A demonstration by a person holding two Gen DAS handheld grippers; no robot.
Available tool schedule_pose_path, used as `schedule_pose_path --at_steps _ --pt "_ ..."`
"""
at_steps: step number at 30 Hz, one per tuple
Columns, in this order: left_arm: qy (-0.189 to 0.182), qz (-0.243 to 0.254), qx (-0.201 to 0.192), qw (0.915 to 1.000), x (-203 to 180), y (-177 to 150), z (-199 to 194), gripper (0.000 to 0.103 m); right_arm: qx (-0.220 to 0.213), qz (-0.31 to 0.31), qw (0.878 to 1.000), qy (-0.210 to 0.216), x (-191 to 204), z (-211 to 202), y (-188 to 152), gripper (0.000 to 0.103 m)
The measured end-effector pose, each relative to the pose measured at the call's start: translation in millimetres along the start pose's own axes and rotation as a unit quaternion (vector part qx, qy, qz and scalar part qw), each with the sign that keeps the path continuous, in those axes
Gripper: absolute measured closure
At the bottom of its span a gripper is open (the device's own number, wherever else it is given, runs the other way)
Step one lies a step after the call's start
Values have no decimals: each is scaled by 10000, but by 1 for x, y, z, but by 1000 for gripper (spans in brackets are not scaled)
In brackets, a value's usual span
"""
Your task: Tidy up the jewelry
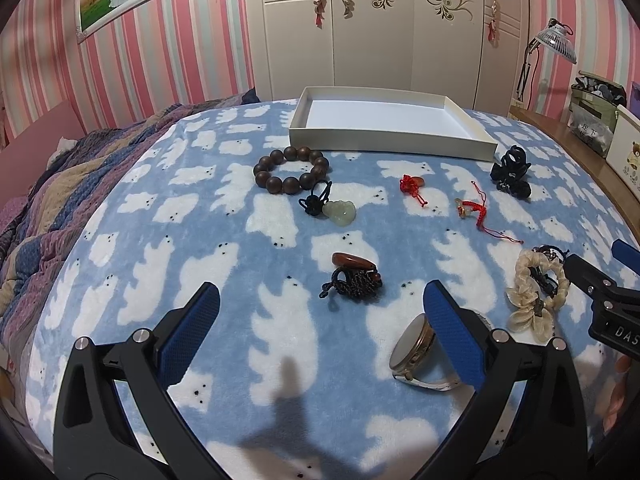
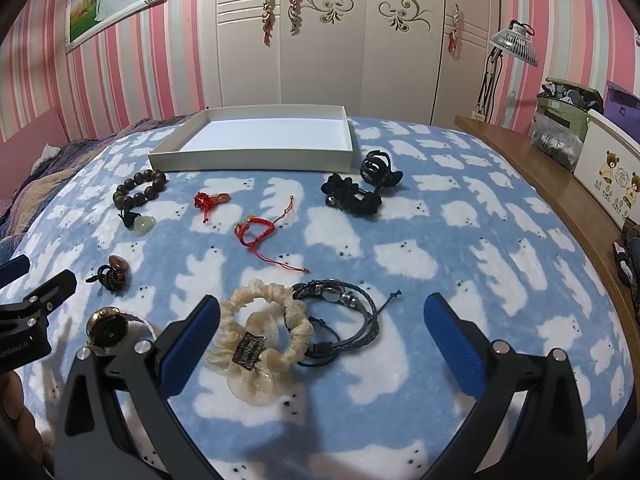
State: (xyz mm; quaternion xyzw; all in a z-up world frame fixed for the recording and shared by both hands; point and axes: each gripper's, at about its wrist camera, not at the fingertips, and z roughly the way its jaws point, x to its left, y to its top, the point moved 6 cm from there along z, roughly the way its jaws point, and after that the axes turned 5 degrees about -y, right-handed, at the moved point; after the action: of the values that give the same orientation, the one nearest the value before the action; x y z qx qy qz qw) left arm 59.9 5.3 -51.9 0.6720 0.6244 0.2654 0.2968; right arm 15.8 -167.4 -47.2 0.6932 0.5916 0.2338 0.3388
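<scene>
Both claws are hovering low over a blue blanket scattered with jewelry, each spread wide and gripping nothing. The left claw is facing a brown pendant straight ahead, with a watch lying on edge just inside its right finger. The right claw is facing a cream scrunchie and a braided bracelet, which lie touching between its fingers. A white box is sitting empty at the blanket's far side, well apart from both claws.

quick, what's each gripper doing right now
left gripper: open, holding nothing, watch by its right finger.
right gripper: open, holding nothing, above cream scrunchie.
</scene>
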Motion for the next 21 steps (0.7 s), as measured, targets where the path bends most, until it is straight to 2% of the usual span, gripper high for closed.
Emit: schedule_pose_path --at_steps 21 --pt "-3 13 20 10000 -1 0 0 3 1 4 10000 -10 0 1 0 1"
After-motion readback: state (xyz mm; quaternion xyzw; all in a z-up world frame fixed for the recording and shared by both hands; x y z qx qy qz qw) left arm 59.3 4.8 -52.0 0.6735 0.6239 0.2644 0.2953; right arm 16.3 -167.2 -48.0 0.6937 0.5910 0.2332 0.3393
